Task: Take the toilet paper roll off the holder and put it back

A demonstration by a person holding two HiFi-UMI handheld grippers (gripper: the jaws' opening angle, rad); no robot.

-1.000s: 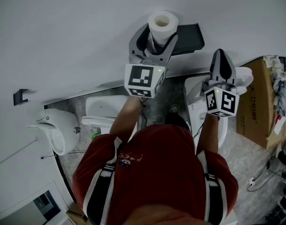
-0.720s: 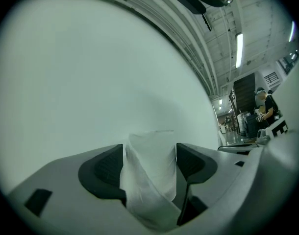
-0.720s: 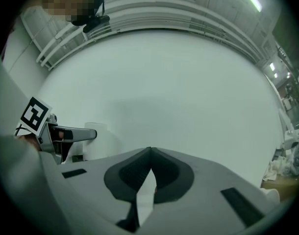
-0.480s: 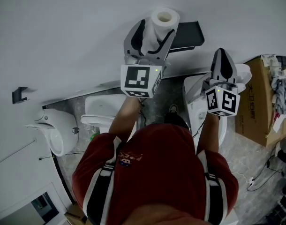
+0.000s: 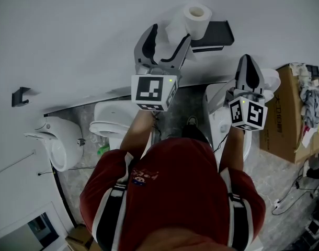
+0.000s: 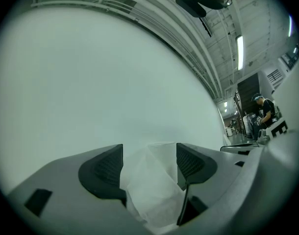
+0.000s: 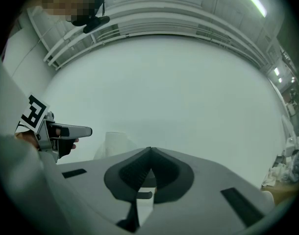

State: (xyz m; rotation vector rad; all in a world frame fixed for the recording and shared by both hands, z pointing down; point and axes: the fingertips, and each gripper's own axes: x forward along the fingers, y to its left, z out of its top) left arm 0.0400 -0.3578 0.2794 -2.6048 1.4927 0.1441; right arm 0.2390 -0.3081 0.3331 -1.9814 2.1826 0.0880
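- Toilet paper roll [image 5: 197, 13] sits at the left end of the dark holder [image 5: 218, 33] on the wall [image 5: 70, 41]. Its core hole faces up at the head camera, so the long axis is upright.
- Left gripper [image 5: 170, 34] is the nearer one. The roll lies just beyond its jaw tips, up and to the right in the head view, outside the gap.
- Left jaws stand wide apart and have just been opening. Only the loose tail of paper [image 6: 152, 185] lies between them, and the pads do not appear to press it.
- Right gripper [image 5: 247, 61] has its jaws closed together with nothing in them. It is further right, below the holder's other end and apart from the roll.
- Judgement: the roll reads as back on the holder. The next move turns on the tail slipping free of the left jaws without dragging the roll round or off.
- Head view gives the roll-to-jaw offset. Left gripper view shows no roll, only tail and blank wall, but settles that the gap holds just the sheet.
- Right gripper view shows the roll [image 7: 115, 140] side-on as an upright cylinder, with the left gripper [image 7: 81, 130] to its left. No view tells whether a peg runs through the core.
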